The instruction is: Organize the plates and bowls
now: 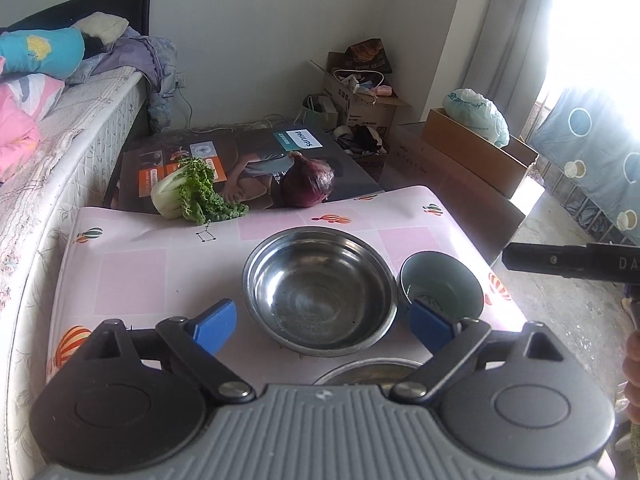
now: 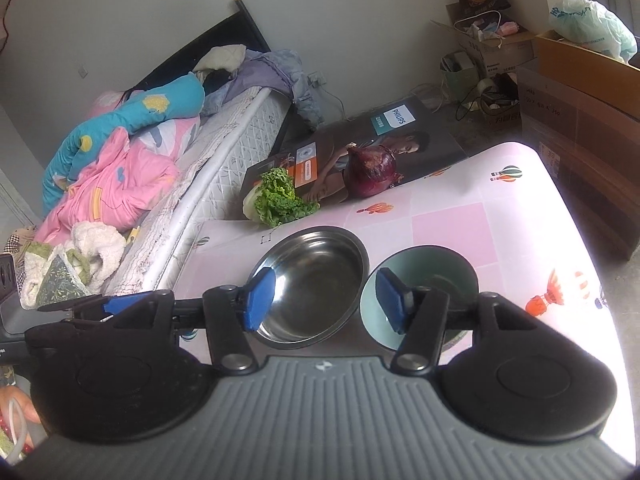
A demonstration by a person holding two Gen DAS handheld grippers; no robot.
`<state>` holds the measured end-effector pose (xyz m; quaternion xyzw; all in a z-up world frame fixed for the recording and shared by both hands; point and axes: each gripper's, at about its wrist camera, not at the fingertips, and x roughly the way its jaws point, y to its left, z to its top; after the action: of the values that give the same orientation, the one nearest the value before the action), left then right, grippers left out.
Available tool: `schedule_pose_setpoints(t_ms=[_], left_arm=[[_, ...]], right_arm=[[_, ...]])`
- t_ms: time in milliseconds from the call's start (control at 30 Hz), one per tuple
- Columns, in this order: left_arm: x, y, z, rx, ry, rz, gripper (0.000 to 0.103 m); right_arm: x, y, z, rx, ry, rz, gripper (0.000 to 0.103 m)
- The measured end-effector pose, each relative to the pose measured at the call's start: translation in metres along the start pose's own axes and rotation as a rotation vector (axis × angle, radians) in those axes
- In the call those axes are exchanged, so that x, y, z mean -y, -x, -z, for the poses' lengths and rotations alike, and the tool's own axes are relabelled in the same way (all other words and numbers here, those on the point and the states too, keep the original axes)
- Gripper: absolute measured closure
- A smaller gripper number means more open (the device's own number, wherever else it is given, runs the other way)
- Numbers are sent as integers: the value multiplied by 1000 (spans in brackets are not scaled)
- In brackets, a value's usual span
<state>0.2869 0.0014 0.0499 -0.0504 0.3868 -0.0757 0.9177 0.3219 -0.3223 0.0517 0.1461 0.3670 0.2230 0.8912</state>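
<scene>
A large steel bowl (image 1: 320, 288) stands on the pink table (image 1: 160, 272), with a smaller pale green bowl (image 1: 444, 284) touching its right side. A third steel dish (image 1: 368, 372) shows partly under my left gripper (image 1: 324, 326), which is open, its blue pads either side of the steel bowl's near rim and above it. In the right wrist view the steel bowl (image 2: 320, 272) and green bowl (image 2: 432, 276) sit side by side. My right gripper (image 2: 326, 300) is open and empty, above the gap between them.
A leafy green vegetable (image 1: 196, 194) and a red onion (image 1: 308, 180) lie at the table's far edge on a Philips box (image 1: 256, 152). A bed (image 1: 60, 140) runs along the left. Cardboard boxes (image 1: 472, 148) stand on the floor at the right.
</scene>
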Motion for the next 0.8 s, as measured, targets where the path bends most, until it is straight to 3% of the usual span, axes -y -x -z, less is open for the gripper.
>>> schedule_pose_setpoints(t_ms=[200, 500, 700, 800], left_arm=[[24, 23, 3, 61, 16, 41, 1], [61, 14, 19, 84, -35, 105, 1], [84, -19, 17, -15, -34, 148, 3], [94, -42, 15, -80, -43, 133, 14]], right_arm=[[4, 42, 11, 25, 18, 12, 41], [31, 65, 23, 19, -37, 45, 39], [64, 51, 22, -25, -99, 58, 39], [83, 36, 21, -50, -132, 56, 39]])
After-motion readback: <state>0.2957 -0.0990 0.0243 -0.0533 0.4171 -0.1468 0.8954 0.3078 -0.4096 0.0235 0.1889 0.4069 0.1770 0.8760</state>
